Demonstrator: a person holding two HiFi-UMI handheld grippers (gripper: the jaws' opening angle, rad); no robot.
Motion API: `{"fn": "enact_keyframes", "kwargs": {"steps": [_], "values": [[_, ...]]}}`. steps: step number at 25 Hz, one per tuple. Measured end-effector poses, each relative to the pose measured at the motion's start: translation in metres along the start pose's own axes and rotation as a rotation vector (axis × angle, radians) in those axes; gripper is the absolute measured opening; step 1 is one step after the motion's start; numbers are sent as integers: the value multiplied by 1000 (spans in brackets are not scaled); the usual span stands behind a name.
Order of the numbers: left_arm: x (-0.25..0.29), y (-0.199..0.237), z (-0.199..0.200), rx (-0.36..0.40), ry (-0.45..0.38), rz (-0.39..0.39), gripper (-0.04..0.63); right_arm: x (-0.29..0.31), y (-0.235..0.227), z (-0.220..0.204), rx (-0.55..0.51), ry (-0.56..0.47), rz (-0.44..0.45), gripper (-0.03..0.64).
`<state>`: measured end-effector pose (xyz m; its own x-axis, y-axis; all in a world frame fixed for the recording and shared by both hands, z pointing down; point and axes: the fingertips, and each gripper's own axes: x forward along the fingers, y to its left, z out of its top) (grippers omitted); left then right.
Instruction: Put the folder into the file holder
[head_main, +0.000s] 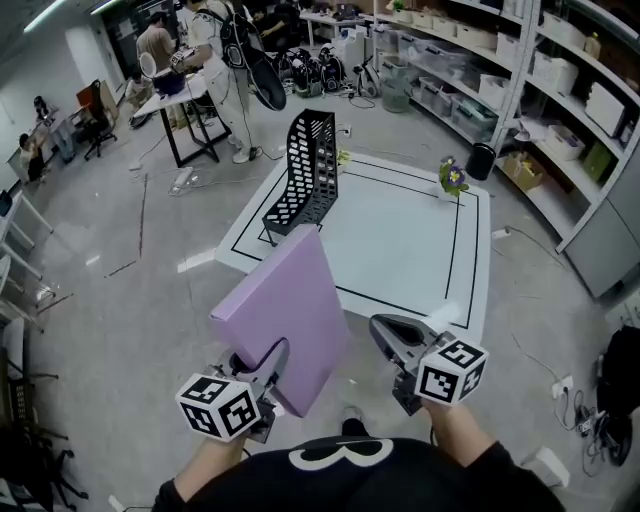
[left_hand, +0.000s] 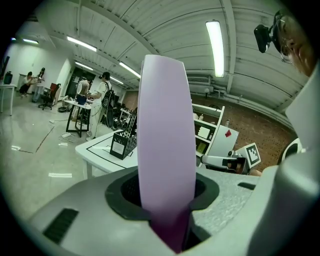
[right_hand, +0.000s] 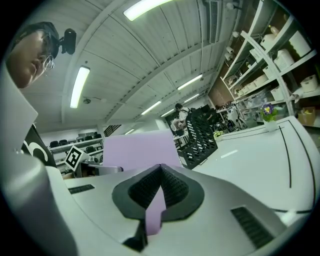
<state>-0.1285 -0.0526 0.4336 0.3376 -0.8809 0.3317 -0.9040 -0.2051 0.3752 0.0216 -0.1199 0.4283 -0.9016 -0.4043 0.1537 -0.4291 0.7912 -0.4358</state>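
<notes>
Folder: the lilac, thick box-style folder is up in the air and tilted. It's on the near side of the table, not over it yet.

Left claw: the left gripper is clamped on the folder's lower corner. In the left gripper view the purple slab stands right between the pads, and both press on it.

Right claw: the right gripper is closed down narrow. In the right gripper view a thin purple strip sits between its pads, so I read it as pinching a thin edge of the folder. In the head view, though, it looks just beside the folder rather than clearly on it.

File holder: the black perforated mesh file holder stands upright at the far left of the white table with black border lines. It's well apart from the folder, and I can't see anything in its slots.

Other stuff: a small pot with purple flowers sits at the table's far right, out of the way.

Done so far: pretty much just the pickup, since the folder is gripped and off every surface.

Left to do: carry it over the table, stand it upright, line it up with a slot, slide it in, let go.

Progress guess: early to middle, with the fiddly part ahead.
</notes>
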Motion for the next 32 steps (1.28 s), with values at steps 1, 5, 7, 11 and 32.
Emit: {"fn": "enact_keyframes", "kwargs": {"steps": [1, 5, 7, 11, 32], "values": [[8, 1, 8, 4, -9, 7, 152, 3, -9, 6, 3, 1, 2, 5], [34, 5, 38, 21, -46, 33, 152, 19, -32, 30, -12, -2, 43, 5], [44, 5, 50, 22, -53, 34, 152, 26, -37, 42, -46, -6, 69, 5], [56, -2, 65, 22, -45, 6, 152, 34, -51, 59, -80, -10, 96, 5], [50, 26, 205, 198, -245, 39, 152, 67, -61, 95, -87, -53, 81, 5]]}}
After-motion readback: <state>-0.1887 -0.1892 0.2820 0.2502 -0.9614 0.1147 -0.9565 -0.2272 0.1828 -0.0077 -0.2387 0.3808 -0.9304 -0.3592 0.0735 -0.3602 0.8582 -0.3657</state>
